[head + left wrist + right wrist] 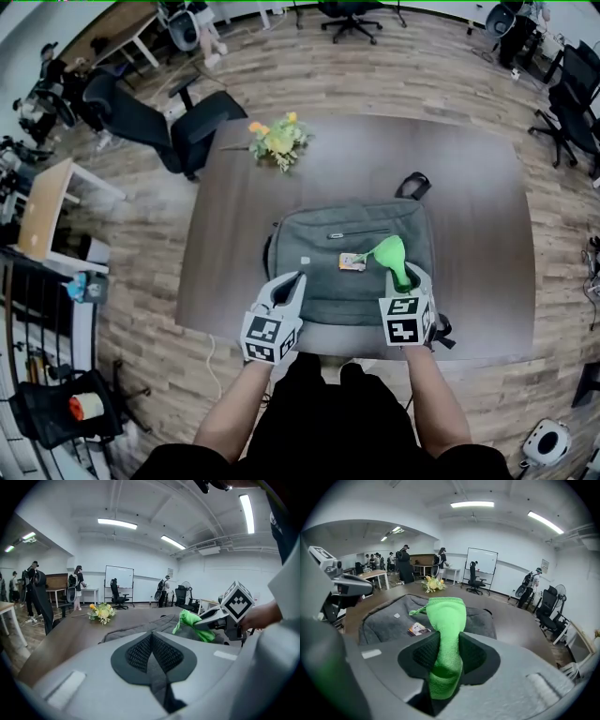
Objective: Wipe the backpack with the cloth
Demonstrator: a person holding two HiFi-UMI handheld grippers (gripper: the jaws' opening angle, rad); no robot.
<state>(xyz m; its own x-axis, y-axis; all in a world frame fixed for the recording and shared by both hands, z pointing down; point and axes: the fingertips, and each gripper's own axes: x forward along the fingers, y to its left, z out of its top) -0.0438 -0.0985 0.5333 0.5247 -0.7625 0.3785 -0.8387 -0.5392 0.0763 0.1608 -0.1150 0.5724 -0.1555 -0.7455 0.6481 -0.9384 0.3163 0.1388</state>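
A grey backpack (352,258) lies flat on the dark table (234,234), with a small printed tag (352,262) on its front. My right gripper (405,277) is shut on a bright green cloth (393,255), which sticks out over the backpack's right half. In the right gripper view the green cloth (445,630) is pinched between the pads above the backpack (393,620). My left gripper (296,280) is shut with nothing in it, over the backpack's near left part. The left gripper view shows the cloth (190,623) and backpack (136,630).
A bunch of yellow flowers (278,139) lies on the far side of the table. Office chairs (155,117) stand to the left, with more at the back and right. Desks and a shelf line the left side. People stand far off in the room.
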